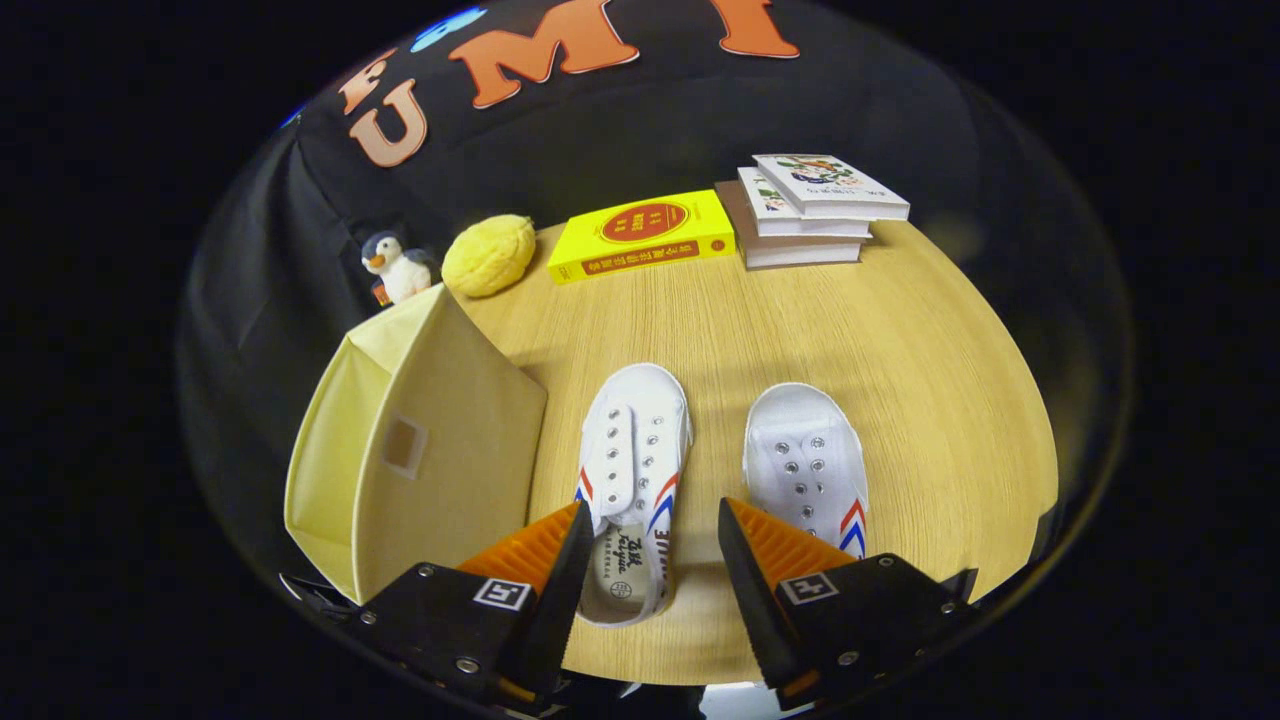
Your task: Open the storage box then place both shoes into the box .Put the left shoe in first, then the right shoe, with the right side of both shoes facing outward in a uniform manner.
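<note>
The tool (655, 540) hung above the near part of the wooden desk (940, 420) with its fingers (545, 560) spread wide and nothing between the pads — they pinched no object. Two white canvas shoes lay side by side just ahead of the fingertips, toes pointing away from the tool. The left shoe (632, 480) sat partly between the fingers, its heel opening beside the left finger; it carried red and blue chevron stripes on its sides, a row of metal eyelets without laces, and a printed insole with script lettering and a round stamp, too small to make out with certainty. The right shoe (805, 465) lay just ahead of the right finger, its heel hidden behind that finger, showing the same stripes and eyelets. To the left of the shoes stood the storage box (420, 450), a pale yellow fabric box with its flap shut and a small blank label window on the front. Beyond it, at the far side of the desk, stood a small penguin toy (395, 265) and next to it a yellow lemon-shaped plush (490, 255). Further right lay a yellow book (640, 235) with a red round emblem and a red spine strip — its characters were too small to tell — and beside it a stack of books (810, 210) with illustrated covers.
</note>
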Demonstrator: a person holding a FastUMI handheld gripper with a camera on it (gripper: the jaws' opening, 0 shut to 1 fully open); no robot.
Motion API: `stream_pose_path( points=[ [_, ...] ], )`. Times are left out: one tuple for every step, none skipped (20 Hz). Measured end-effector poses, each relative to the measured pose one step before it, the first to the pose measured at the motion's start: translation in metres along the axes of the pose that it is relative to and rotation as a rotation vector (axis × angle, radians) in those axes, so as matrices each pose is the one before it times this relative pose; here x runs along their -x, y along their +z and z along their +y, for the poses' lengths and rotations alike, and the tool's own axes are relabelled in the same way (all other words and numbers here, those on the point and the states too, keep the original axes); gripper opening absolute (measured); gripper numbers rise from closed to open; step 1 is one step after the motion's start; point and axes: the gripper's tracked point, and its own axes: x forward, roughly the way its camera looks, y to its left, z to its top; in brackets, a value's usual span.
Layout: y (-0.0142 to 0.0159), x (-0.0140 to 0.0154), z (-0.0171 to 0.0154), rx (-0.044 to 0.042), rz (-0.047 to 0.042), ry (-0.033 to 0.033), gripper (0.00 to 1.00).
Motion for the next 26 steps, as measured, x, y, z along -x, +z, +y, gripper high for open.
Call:
stream_pose_path(
  points=[
    [-0.00486,-0.00557,-0.00038,0.0123,0.01942,-0.00424,0.71],
    [-0.00297,-0.00495,-0.00117,0.00529,0.01614,-0.00395,0.69],
    [-0.00357,-0.00648,-0.0011,0.00104,0.01925,-0.00533,0.66],
    [-0.00305,-0.00524,-0.00041,-0.00092,0.01657,-0.00327,0.64],
    [-0.00201,-0.0053,-0.00041,-0.00121,0.01272,0.00011,0.61],
    [-0.00191,-0.00501,-0.00042,0.00135,0.01509,-0.00265,0.59],
    [-0.00113,-0.00524,-0.00037,0.0033,0.01052,-0.00215,0.56],
    [-0.00001,-0.00394,-0.00027,0.00388,0.00696,-0.0024,0.55],
    [-0.0003,-0.00429,-0.00026,0.00595,0.00996,-0.00408,0.52],
    [-0.0014,-0.00411,-0.00065,0.00524,0.01457,-0.00527,0.5],
    [-0.00087,-0.00301,0.00169,-0.00132,0.01754,0.0,0.45],
    [-0.0016,-0.00385,0.003,-0.00334,0.00929,0.00746,0.41],
    [-0.00057,-0.0039,0.00128,-0.00108,0.01018,0.00391,0.37],
    [0.00055,-0.0006,0.0018,-0.00008,0.00069,0.01085,0.34],
    [-0.00094,-0.00168,0.00061,0.00253,0.00449,0.00459,0.3],
    [-0.00193,0.00075,-0.00007,-0.00091,0.00889,0.01132,0.29],
    [0.00078,-0.00126,0.00022,-0.0151,-0.00014,0.00855,0.28],
    [-0.0004,-0.00002,0.00167,-0.01456,-0.00237,0.01569,0.28],
    [0.00081,0.00076,0.00026,-0.01514,-0.01353,0.01038,0.24],
    [0.00008,-0.00228,0.00012,-0.01881,-0.01924,0.0133,0.2],
    [0.00078,0.00189,-0.00105,-0.02934,-0.02126,0.01366,0.12],
    [0.00067,0.0002,-0.00006,-0.04414,-0.01684,0.01805,0.08],
    [-0.00029,0.00025,0.00013,-0.05379,-0.0128,0.01849,0.01],
    [0.00159,0.00169,0.00134,-0.04022,-0.02231,0.02606,0.0],
    [0.00184,0.00153,0.00396,-0.01659,-0.03255,0.03654,0.0],
    [0.00125,0.00271,0.00258,-0.02305,-0.01647,0.02374,0.0]
  ],
)
